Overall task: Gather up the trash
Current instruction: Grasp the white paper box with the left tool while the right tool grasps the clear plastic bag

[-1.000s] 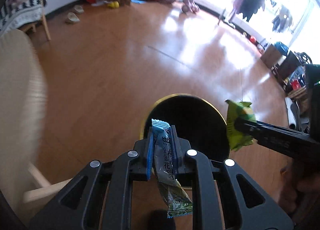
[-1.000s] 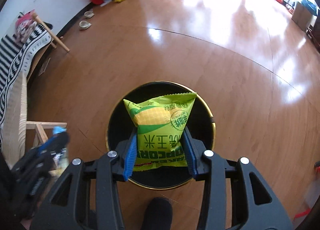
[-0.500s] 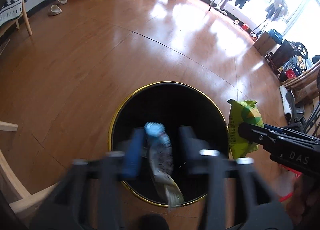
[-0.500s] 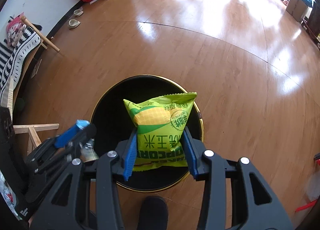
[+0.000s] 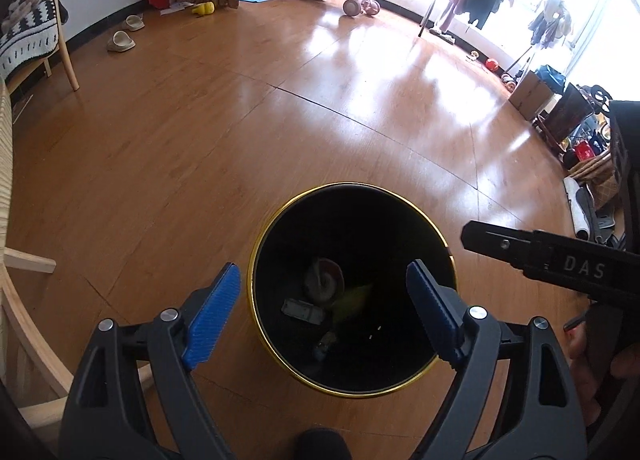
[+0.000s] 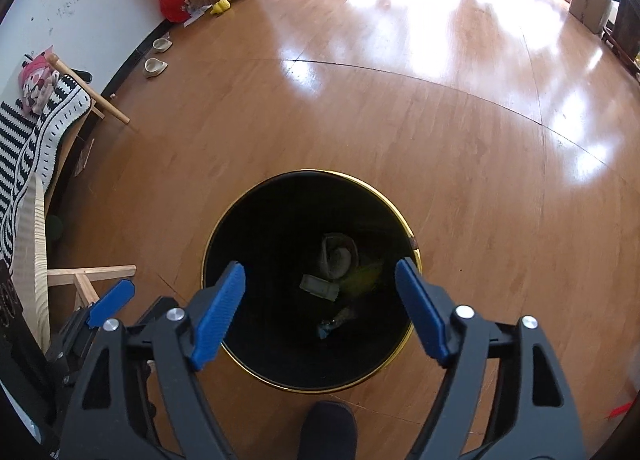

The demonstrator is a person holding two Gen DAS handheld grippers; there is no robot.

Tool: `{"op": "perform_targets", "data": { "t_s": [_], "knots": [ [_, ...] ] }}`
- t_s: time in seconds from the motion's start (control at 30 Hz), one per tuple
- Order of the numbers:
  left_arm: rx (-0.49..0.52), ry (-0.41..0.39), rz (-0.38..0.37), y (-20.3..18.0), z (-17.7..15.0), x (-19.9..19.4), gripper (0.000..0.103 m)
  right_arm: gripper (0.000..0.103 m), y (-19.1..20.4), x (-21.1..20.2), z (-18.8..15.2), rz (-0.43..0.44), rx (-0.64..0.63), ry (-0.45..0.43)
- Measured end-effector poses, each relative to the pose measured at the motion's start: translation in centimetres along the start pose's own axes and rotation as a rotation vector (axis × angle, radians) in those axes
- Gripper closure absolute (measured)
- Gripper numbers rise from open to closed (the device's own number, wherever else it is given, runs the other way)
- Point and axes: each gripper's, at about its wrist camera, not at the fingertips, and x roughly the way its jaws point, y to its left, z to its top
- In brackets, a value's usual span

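1. A black trash bin [image 5: 352,187] with a gold rim is standing on the wooden floor [image 5: 200,131], and both grippers are hanging over its open mouth, pointing steeply down.
2. The left gripper [image 5: 324,312] is opening its jaws; the 2 blue pads [image 5: 212,316] are standing wide apart with nothing between them.
3. The right gripper [image 6: 318,310] is opening its jaws too, its blue pads [image 6: 218,314] spreading over the bin with nothing between them.
4. The trash is lying at the bottom of the bin: a yellow-green snack bag [image 6: 366,274], a small pale wrapper [image 6: 320,288], a round crumpled piece [image 6: 338,256] and a bluish scrap [image 6: 326,330] nearer the front wall.
5. In the left wrist view, the right gripper's black body is reaching in from the right, just above the bin's rim, with a hand [image 5: 600,364] holding its grip.
6. A dark shoe tip [image 6: 328,432] is showing at the lower edge, just in front of the bin.
7. A pair of pale slippers [image 5: 124,31] is lying well apart, near the far wall.
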Motion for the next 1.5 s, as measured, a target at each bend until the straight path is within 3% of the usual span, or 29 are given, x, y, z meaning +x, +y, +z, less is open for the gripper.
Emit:
{"op": "perform_targets", "data": {
  "t_s": [0.17,0.27,0.37,0.47,0.57,0.8,0.93,1.1,1.33,1.5],
  "knots": [
    [-0.018,-0.014,-0.019,-0.3,0.1,-2.3,0.013,0.016,1.3,-2.0,0.2,-0.015,-0.024,-0.041],
    [-0.042,-0.034,-0.026,0.3,-0.1,-5.1,0.011,0.009,3.0,-4.5,0.4,0.008,-0.051,-0.106],
    [-0.078,-0.055,-0.001,1.4,-0.4,-9.1,0.010,0.008,5.7,-7.2,-0.1,0.040,-0.102,-0.166],
    [-0.093,-0.118,0.060,3.5,-1.3,-14.2,0.009,0.008,9.7,-9.5,-1.0,0.105,-0.153,-0.200],
    [-0.134,-0.167,0.168,6.9,-2.9,-19.3,0.009,0.008,14.8,-11.0,-2.3,0.171,-0.225,-0.206],
    [-0.375,-0.219,0.366,18.5,-11.1,-30.8,0.009,0.008,29.4,-12.7,-8.0,0.324,-0.444,-0.154],
    [-0.484,-0.242,0.507,24.4,-17.2,-36.9,0.009,0.008,38.3,-13.0,-13.5,0.351,-0.632,-0.121],
    [-0.666,-0.252,0.627,30.8,-24.9,-42.9,0.009,0.008,47.3,-13.0,-19.9,0.382,-0.807,-0.098],
    [-0.851,-0.282,0.708,35.8,-32.4,-48.0,0.009,0.008,54.5,-12.6,-25.7,0.468,-0.912,-0.035],
    [-0.896,-0.281,0.713,38.3,-34.0,-48.1,0.009,0.008,57.0,-11.4,-27.8,0.534,-0.901,0.042]
  ]
}}
